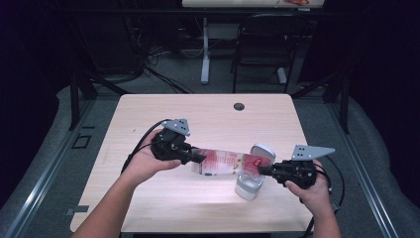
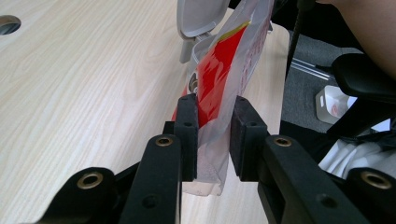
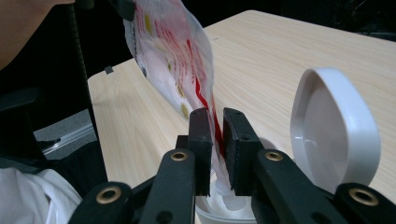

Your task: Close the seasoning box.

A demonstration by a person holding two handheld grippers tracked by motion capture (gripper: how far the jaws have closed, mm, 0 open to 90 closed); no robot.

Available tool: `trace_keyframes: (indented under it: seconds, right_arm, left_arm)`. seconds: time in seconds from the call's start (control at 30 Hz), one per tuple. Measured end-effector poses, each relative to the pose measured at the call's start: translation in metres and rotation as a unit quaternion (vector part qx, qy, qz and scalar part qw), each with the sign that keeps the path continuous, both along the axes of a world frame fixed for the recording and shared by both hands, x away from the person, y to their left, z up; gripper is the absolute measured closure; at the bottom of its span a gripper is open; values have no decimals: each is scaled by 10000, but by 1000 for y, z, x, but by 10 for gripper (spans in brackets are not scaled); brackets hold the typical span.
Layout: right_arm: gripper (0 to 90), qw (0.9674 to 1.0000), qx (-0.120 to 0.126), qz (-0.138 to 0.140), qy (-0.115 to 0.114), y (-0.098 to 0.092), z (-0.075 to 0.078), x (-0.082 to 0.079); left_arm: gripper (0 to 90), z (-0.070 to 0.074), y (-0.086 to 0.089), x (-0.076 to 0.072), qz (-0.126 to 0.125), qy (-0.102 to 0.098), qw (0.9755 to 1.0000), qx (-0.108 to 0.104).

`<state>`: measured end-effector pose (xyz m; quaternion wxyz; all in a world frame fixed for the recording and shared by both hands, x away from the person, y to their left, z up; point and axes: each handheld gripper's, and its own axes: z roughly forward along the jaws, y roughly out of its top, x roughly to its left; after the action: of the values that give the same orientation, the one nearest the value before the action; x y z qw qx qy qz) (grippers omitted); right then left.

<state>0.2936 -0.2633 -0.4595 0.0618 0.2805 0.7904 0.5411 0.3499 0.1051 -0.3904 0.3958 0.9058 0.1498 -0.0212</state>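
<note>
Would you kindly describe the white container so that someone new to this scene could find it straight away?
Start at the light wooden table and look to its near right part, just ahead of the right gripper. There stands the white container, its hinged lid flipped up and open. Unlike the red-and-white plastic bag stretched above it, it is plain, rigid and rests on the tabletop.

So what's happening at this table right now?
A person is holding a red-and-white plastic pouch stretched between two handheld grippers above a wooden table. The left gripper clamps one end of the pouch. The right gripper has the other end between its jaws, down at the mouth of a white container whose hinged lid stands open. It looks like a refill being emptied into the container, with white material visible inside.
</note>
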Motion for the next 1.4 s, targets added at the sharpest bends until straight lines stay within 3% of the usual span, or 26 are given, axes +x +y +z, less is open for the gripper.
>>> trace_keyframes:
  seconds: [0.6,1.07,1.4]
  right_arm:
    - [803,9997,-21,141,174,-5,-8,3]
    - [776,9994,-56,156,295,-3,-15,7]
    - [859,9998,-36,53,200,1,-16,8]
  left_arm:
    - [754,-2,-4,-1,-32,24,10000,23]
    - [753,-10,3,0,16,119,9999,-37]
    - [750,-11,7,0,42,142,9999,18]
